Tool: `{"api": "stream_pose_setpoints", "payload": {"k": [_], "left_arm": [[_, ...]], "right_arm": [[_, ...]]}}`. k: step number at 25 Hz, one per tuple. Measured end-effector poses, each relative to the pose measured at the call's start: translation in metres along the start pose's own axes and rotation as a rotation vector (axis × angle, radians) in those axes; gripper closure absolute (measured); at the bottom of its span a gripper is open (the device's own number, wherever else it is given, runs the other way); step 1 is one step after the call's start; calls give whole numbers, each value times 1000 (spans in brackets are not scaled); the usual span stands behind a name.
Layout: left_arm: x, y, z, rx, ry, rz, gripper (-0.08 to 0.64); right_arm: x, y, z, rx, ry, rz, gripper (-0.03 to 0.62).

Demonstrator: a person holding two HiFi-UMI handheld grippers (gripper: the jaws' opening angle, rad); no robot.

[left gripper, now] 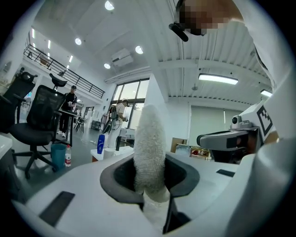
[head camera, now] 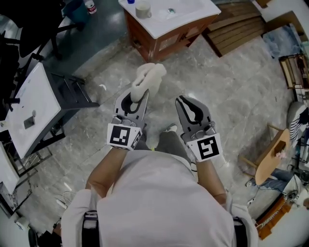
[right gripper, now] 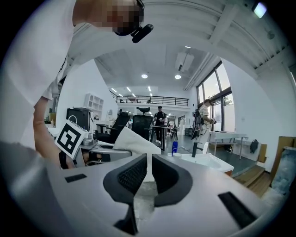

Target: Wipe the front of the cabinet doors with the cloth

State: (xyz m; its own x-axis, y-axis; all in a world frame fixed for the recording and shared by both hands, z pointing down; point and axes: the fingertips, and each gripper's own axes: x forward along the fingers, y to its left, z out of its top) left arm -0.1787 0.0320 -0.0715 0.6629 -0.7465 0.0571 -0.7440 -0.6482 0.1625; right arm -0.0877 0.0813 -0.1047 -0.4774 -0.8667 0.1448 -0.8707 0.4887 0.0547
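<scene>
left gripper point(head camera: 139, 96) pinching white cloth point(head camera: 147, 76); right gripper point(head camera: 187, 103) jaws pressed together, empty; both held well short of cabinet point(head camera: 161, 42).

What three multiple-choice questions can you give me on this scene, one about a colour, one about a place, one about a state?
1. What colour is the top of the cabinet?
A black
B white
C green

2. Where is the cloth?
A lying on the cabinet top
B on the floor
C in the left gripper

3. How is the right gripper?
A jaws nearly together, nothing between them
B clamped on the cloth
C spread wide open

Answers:
1 B: the head view shows a white top on a brown wooden body.
2 C: the left gripper view shows the cloth standing up between that gripper's jaws.
3 A: the right gripper view shows only a narrow empty gap between its pads.
</scene>
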Motion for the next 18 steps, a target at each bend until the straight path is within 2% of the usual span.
{"api": "stream_pose_setpoints", "payload": {"k": [5,9,14,18], "left_arm": [[55,-11,2,29,-3,77,440],[99,-12,-14,49,2,156,440],[147,24,-64,74,0,224,440],[180,55,-126,58,-1,192,440]], "right_arm": [[11,-63,-13,26,-14,52,535],[25,-111,-36,26,-9,96,535],[70,-153,-97,13,23,104,535],[112,-171,-163,-7,48,71,535]]}}
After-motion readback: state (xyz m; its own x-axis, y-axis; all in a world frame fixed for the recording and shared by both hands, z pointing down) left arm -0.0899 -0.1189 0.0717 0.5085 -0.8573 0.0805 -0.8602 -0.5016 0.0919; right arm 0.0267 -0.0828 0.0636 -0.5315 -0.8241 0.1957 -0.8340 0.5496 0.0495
